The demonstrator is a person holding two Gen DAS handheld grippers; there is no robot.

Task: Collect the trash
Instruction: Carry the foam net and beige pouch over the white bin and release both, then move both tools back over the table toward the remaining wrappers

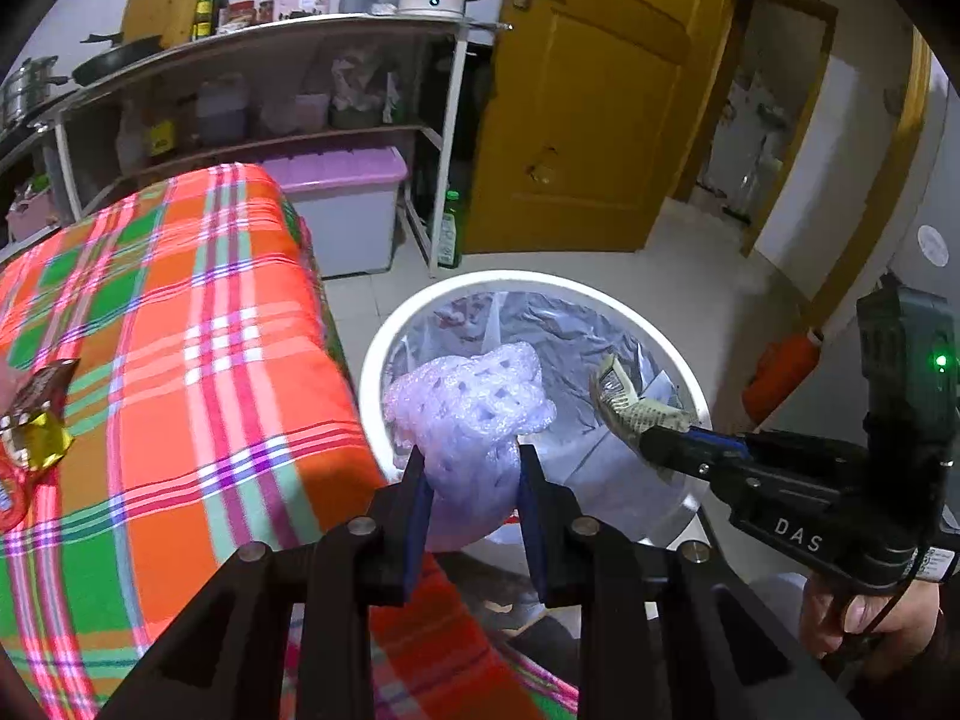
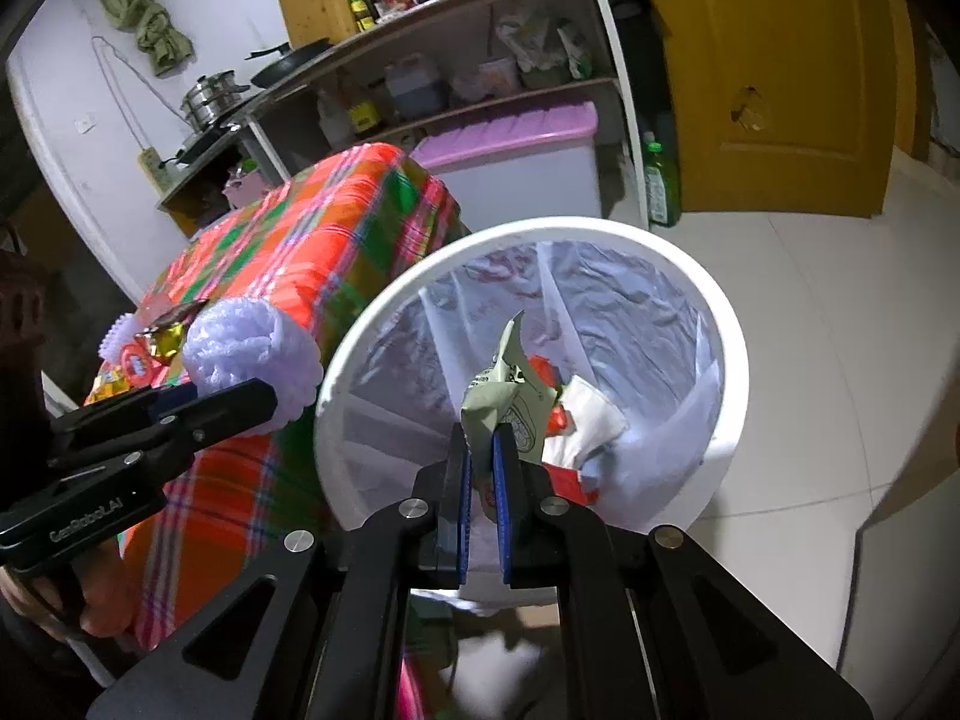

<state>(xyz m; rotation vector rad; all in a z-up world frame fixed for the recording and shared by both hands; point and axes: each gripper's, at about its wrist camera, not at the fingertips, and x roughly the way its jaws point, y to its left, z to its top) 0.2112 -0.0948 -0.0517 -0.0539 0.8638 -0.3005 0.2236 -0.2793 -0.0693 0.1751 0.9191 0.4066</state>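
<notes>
My left gripper (image 1: pixel 471 468) is shut on a white foam fruit net (image 1: pixel 468 408) and holds it over the left rim of a white trash bin (image 1: pixel 414 312) lined with a clear bag. My right gripper (image 2: pixel 483 450) is shut on a crumpled green wrapper (image 2: pixel 498 399) and holds it above the bin's opening (image 2: pixel 729 354). The right gripper also shows in the left wrist view (image 1: pixel 651 441), the left one in the right wrist view (image 2: pixel 258 405) with the foam net (image 2: pixel 252 354). Red and white trash (image 2: pixel 570 420) lies inside the bin.
A table with an orange-green plaid cloth (image 1: pixel 180 348) stands left of the bin; several wrappers (image 1: pixel 36 426) lie on its left part. Behind are a shelf rack (image 1: pixel 270 120), a purple-lidded box (image 1: pixel 342 204), a green bottle (image 1: pixel 450 228) and a yellow door (image 1: pixel 588 90).
</notes>
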